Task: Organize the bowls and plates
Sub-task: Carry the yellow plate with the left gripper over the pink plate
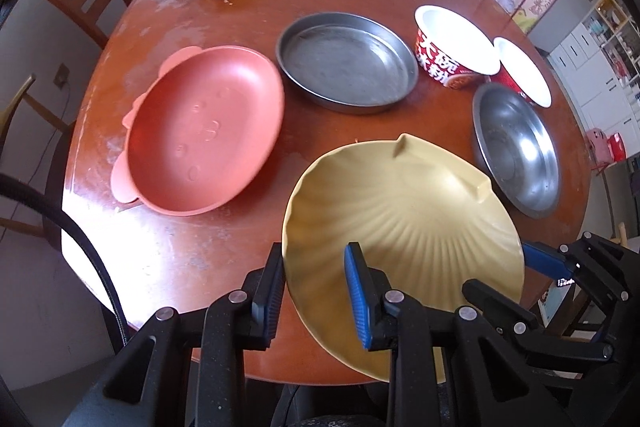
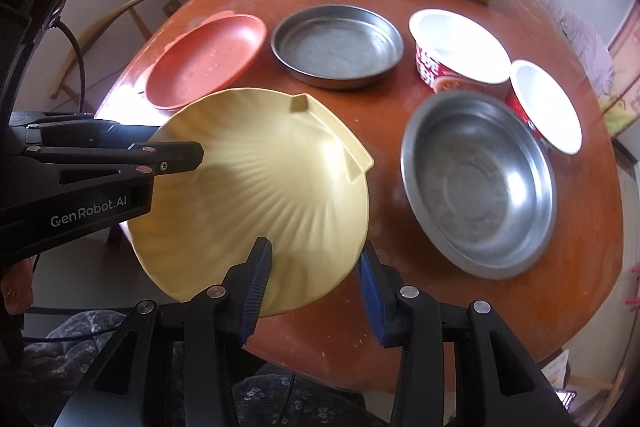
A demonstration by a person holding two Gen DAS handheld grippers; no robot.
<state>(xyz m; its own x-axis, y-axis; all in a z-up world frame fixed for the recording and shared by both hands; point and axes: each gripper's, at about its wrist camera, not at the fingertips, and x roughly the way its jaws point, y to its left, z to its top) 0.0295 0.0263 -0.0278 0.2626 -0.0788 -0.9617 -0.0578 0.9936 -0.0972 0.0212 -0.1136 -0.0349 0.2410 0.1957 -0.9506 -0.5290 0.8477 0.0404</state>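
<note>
We see the left gripper at the bottom centre of its own view, its fingers spread moderately wide astride the near rim of the yellow shell-shaped ribbed plate, one inside the dish, one outside. Whether the pads actually press the rim we cannot tell. In the right wrist view, the right gripper likewise straddles the plate's lower right edge, its fingers parted, contact unclear. The plate sits tilted over the near edge of the round reddish-brown wooden table. Behind it we see the salmon-pink oval plastic dish at left, the flat round steel pan at centre, and the steel bowl at right.
</note>
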